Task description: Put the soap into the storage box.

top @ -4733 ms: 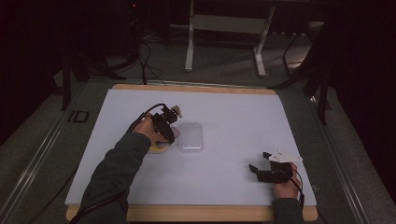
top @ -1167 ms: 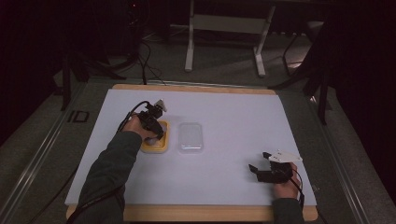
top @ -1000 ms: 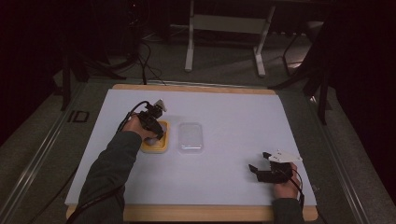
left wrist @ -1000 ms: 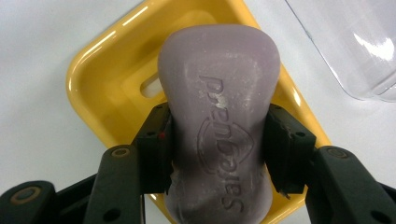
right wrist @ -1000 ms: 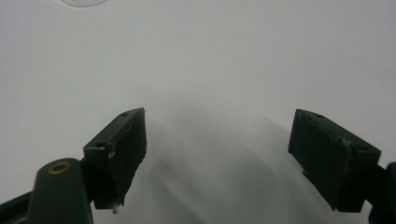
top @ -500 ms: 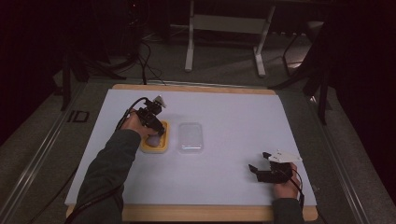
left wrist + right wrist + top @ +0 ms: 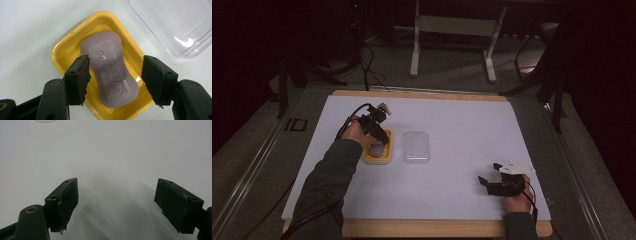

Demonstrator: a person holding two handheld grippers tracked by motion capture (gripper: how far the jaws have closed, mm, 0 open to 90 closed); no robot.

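The bar of soap (image 7: 111, 72) lies flat in the yellow soap dish (image 7: 63, 53), lettering up, toward the left edge of the white table (image 7: 462, 120); it looks set down there so the clear lid (image 7: 175, 22), lying just beside the dish on its right, can go over it. The left gripper (image 7: 113, 75) hangs over the dish. Its jaws have just been opening and then eased in slightly. They stand apart, straddling the soap's narrow waist: the left pad sits right at the soap's edge, possibly brushing it, and the right pad is clear of it, so the soap is let go and rests on the dish alone. Near the right front corner of the table, the right gripper (image 7: 120, 202) waits with jaws spread wide, nothing between them, apparently parked until the lid needs handling.
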